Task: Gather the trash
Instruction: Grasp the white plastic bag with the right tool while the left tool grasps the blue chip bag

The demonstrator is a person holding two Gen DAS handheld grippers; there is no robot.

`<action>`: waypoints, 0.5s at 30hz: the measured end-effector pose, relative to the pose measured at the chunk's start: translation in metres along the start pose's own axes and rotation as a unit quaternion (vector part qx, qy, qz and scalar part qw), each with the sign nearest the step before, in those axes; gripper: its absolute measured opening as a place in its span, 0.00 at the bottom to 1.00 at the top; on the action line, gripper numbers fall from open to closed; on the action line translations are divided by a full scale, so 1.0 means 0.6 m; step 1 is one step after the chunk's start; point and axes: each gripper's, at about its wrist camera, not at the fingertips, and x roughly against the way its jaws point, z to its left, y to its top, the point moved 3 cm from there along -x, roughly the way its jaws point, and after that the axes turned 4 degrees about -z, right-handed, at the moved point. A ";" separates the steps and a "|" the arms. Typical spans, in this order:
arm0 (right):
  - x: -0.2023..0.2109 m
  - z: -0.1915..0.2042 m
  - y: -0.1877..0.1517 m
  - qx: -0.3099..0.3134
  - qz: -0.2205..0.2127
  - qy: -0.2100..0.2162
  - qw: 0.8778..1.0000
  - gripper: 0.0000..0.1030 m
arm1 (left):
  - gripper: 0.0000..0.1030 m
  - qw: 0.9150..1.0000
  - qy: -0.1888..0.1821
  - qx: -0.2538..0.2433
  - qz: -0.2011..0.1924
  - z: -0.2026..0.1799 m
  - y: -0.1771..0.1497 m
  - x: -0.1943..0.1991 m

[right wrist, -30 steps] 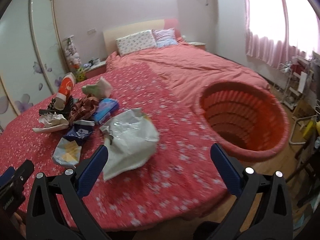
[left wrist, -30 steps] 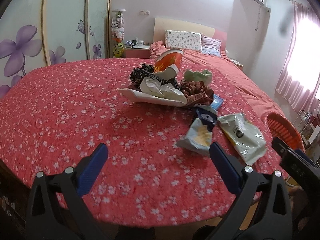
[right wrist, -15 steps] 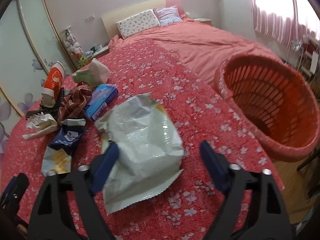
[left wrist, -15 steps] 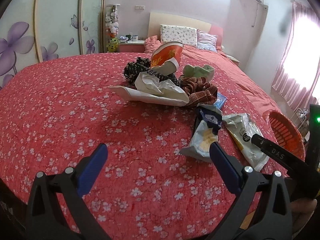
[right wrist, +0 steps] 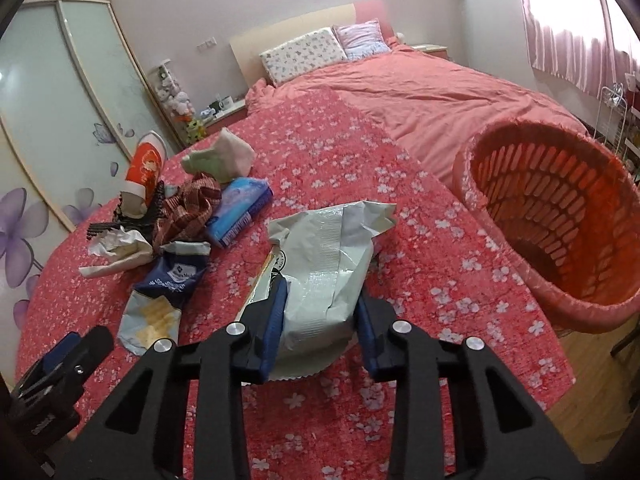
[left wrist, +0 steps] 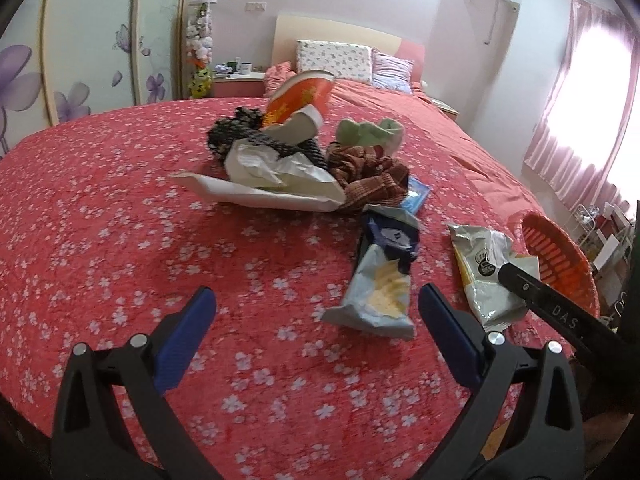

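A silver-white snack bag [right wrist: 328, 272] lies on the red floral bedspread [right wrist: 420, 248]. My right gripper [right wrist: 322, 320] has closed around its near end, both pads pressing its sides. The bag also shows in the left wrist view [left wrist: 484, 276], with the right gripper's finger over it. My left gripper [left wrist: 314, 320] is open and empty above the bedspread [left wrist: 120, 220], near a blue-and-white chip bag [left wrist: 380, 280], which also shows in the right wrist view [right wrist: 160, 296]. An orange plastic basket [right wrist: 560, 216] stands at the bed's right edge, seen too in the left wrist view [left wrist: 556, 260].
A pile sits further in: crumpled white paper [left wrist: 276, 180], an orange paper cup [left wrist: 300, 96], a plaid cloth [left wrist: 368, 176], a green cloth [left wrist: 368, 132], a dark patterned cloth [left wrist: 236, 132] and a blue tissue pack [right wrist: 240, 208]. Pillows [right wrist: 304, 52] lie at the headboard.
My right gripper has moved forward onto the silver-white bag and closed its fingers on it. My left gripper has moved forward over the bedspread and stays open.
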 end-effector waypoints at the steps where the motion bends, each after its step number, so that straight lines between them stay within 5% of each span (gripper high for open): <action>1: 0.003 -0.001 0.003 0.002 -0.005 -0.002 1.000 0.32 | 0.95 1.000 -0.004 -0.003 0.001 -0.004 0.001 -0.002; 9: 0.015 -0.021 0.018 -0.002 -0.019 -0.015 1.000 0.32 | 0.94 0.999 -0.016 -0.036 0.028 -0.046 0.009 -0.055; 15: 0.022 -0.038 0.020 -0.008 -0.021 -0.018 1.000 0.32 | 0.75 0.997 -0.010 -0.054 0.059 -0.067 -0.001 -0.094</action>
